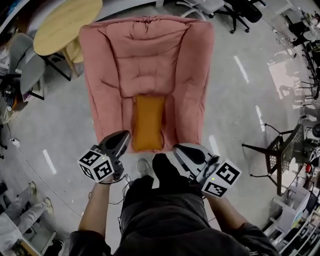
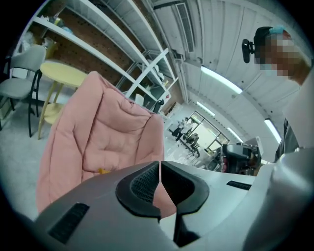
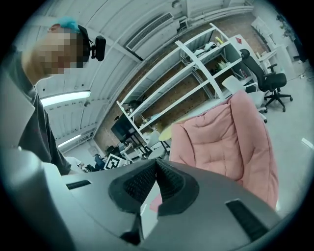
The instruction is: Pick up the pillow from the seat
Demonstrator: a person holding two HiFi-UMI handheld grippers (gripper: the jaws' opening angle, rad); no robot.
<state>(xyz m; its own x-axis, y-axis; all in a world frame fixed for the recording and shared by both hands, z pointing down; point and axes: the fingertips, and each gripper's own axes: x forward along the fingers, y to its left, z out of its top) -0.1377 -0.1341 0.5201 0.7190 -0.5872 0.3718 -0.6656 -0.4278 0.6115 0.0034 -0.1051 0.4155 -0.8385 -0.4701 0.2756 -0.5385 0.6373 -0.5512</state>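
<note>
An orange pillow [image 1: 148,122] lies on the front of a big pink padded seat [image 1: 145,55]. My left gripper [image 1: 124,135] hovers at the seat's front edge, just left of the pillow, shut and empty. To the pillow's right, my right gripper [image 1: 178,148] is also shut with nothing in it. In the left gripper view the jaws [image 2: 160,169] meet, and the pink seat [image 2: 108,132] fills the left, with a sliver of the orange pillow [image 2: 103,171] showing. The right gripper view has the closed jaws [image 3: 156,166] low in front of the pink seat [image 3: 230,142].
A round yellow table [image 1: 65,22] and a grey chair [image 1: 22,62] stand left of the seat. Office chairs [image 1: 235,10] are at the back right, a black wire stand [image 1: 280,150] at the right. Another person's legs [image 1: 25,210] show lower left. White shelving [image 3: 196,63] lines the wall.
</note>
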